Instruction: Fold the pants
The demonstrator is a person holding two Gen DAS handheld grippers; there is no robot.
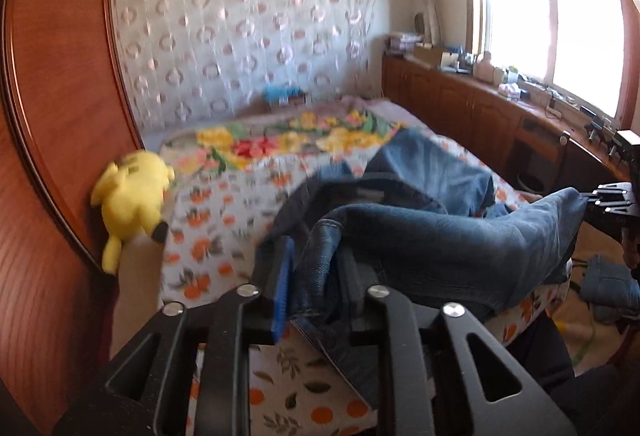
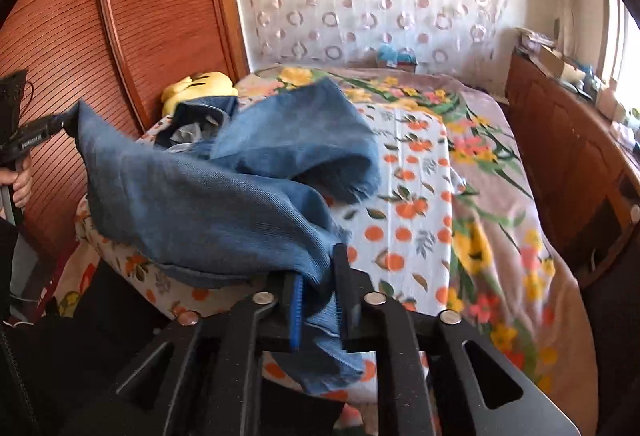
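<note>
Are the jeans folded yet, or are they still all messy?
Not yet. Done: the jeans are on the bed. In hand: the left tongs and right tongs each have denim between them, lifted at the near edge. Left: the legs lie crumpled, with no neat fold visible.

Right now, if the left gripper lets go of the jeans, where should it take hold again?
Probably the stitched hem bunched just ahead of the left gripper, approached from the near bed edge. It is a thick doubled edge standing up off the sheet.
</note>
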